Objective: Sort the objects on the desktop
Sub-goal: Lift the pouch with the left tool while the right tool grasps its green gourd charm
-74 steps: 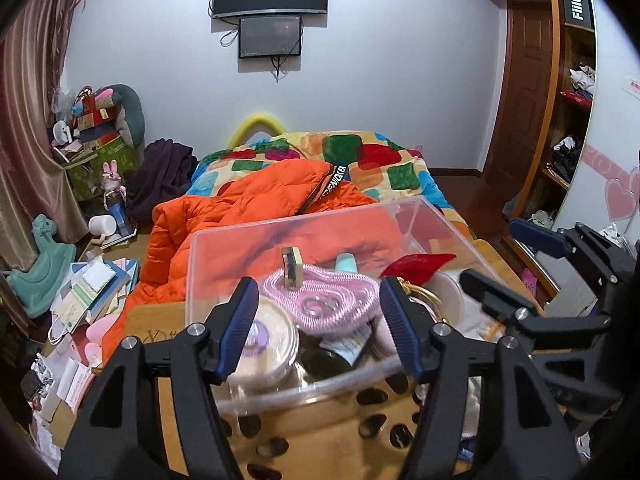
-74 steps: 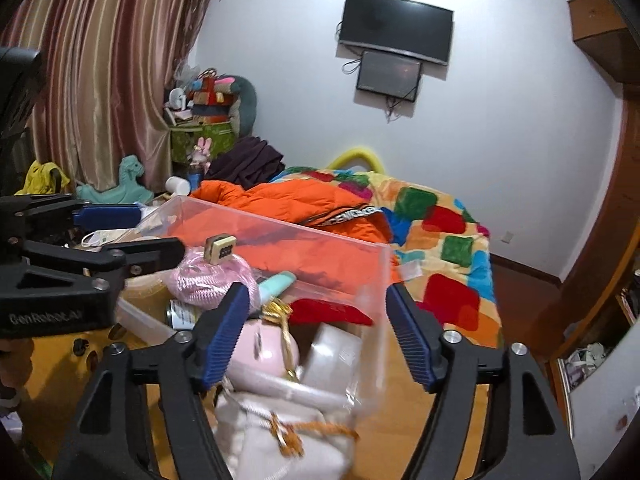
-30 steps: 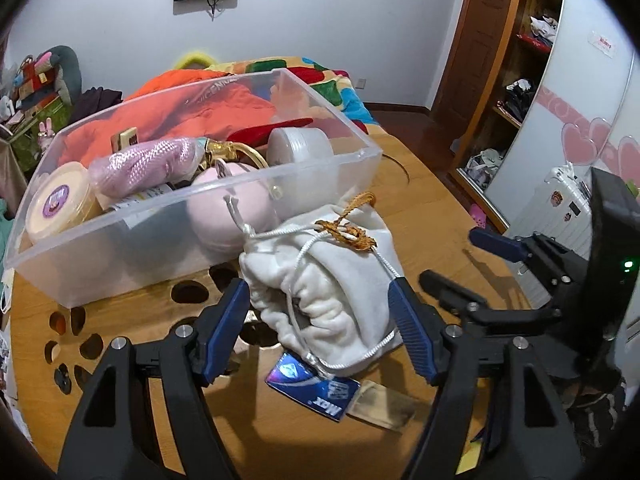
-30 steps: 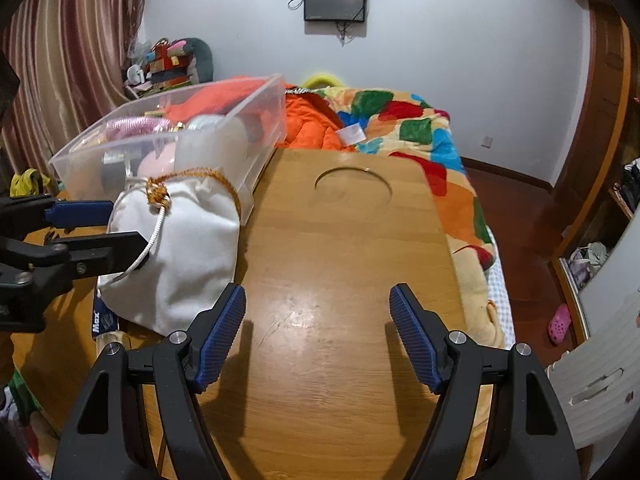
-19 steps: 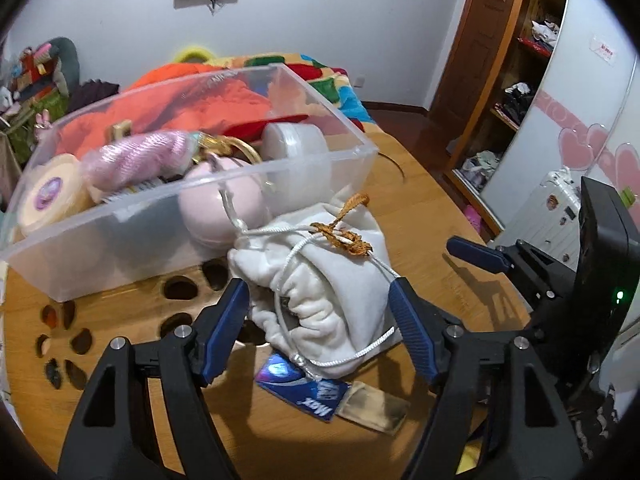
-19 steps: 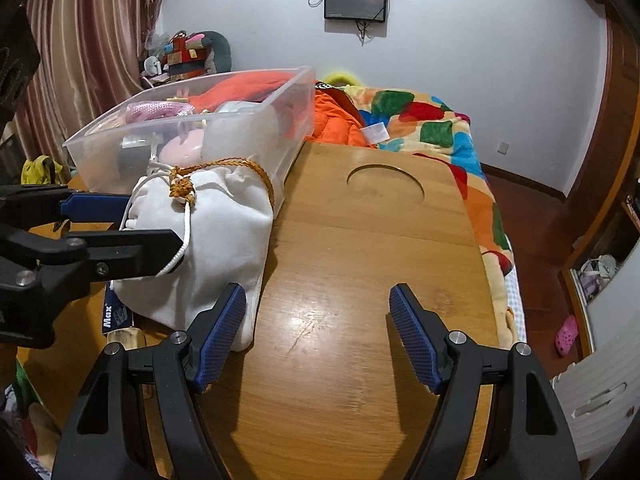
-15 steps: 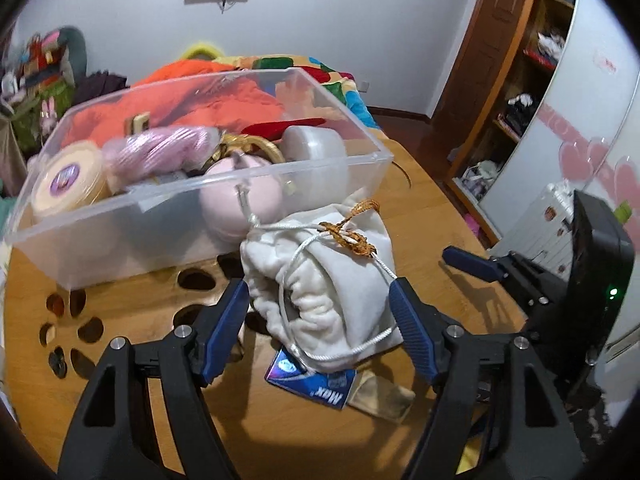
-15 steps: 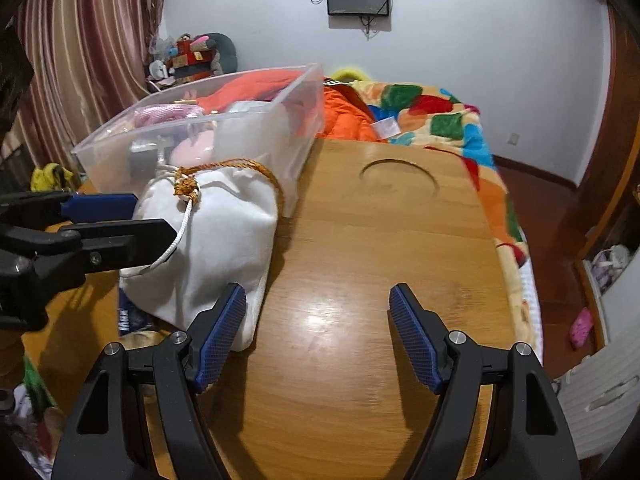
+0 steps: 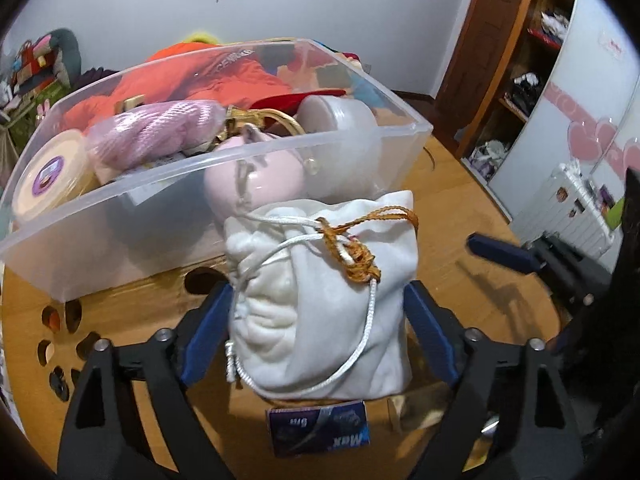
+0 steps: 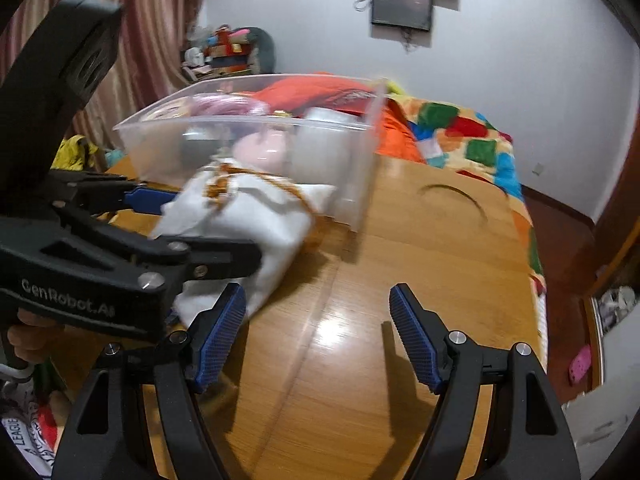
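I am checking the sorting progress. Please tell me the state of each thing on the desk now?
White drawstring pouch: tied shut, on the desk outside the bin.
Clear plastic bin: no lid, filled with items.
Left gripper: jaws opening around the pouch.
Right gripper: open, nothing between its jaws.
Blue card: flat, partly under the pouch.

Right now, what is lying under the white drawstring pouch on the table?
A dark blue packet printed "Max" sticks out from under the white drawstring pouch, beside a small pale wrapper. Whatever lies further beneath is covered.
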`<state>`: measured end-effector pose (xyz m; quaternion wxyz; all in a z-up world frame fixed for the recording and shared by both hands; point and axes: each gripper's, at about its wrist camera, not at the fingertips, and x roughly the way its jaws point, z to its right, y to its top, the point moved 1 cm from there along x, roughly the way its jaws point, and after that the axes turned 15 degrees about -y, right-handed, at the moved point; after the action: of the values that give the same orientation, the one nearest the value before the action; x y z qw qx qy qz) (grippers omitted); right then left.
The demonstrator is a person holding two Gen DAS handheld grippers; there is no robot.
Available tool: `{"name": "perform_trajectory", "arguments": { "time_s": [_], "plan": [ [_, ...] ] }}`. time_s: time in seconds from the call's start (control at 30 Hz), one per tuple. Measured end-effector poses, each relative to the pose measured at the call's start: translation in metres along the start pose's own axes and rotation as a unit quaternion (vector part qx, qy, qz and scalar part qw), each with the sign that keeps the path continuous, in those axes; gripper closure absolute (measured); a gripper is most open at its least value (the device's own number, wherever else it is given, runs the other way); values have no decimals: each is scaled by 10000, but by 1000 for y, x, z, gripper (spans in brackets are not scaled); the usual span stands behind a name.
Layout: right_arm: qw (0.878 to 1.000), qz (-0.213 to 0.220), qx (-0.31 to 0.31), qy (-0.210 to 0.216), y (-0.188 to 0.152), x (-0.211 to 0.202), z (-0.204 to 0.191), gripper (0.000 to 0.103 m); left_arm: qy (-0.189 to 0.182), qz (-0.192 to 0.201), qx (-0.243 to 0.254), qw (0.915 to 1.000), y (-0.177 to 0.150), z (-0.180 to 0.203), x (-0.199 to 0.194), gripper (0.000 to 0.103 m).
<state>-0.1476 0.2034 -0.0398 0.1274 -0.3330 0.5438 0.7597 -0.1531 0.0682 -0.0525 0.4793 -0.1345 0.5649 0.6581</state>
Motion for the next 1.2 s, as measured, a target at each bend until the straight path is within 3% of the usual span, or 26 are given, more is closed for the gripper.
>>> {"name": "perform_trajectory", "arguments": {
  "time_s": [0.1,0.17,0.4,0.43,0.53,0.9,1.0,1.2],
  "plan": [
    [9997,-82,186,-106,-1,0,16,32,131,78,34,9999,0,1,7,17],
    [9993,-122,312,-164,-1,1,25,32,113,209,33,9997,-1,0,6,31],
    [9990,-167,394,-93,2,4,23,32,99,483,41,9988,-2,3,-14,50],
    [9992,-156,369,-61,2,5,20,32,126,540,64,9984,-1,4,-20,66],
    [9996,-122,255,29,5,6,10,32,7,640,32,9979,2,1,-35,66],
    [9994,-91,31,333,22,15,-18,36,182,998,-72,9948,-3,-14,-67,66],
    [9994,-207,51,275,28,26,-22,41,150,998,-156,9948,-4,-19,-65,66],
    [9987,-386,232,239,37,41,-19,68,135,1037,-202,9943,-8,-22,-67,66]
  ]
}}
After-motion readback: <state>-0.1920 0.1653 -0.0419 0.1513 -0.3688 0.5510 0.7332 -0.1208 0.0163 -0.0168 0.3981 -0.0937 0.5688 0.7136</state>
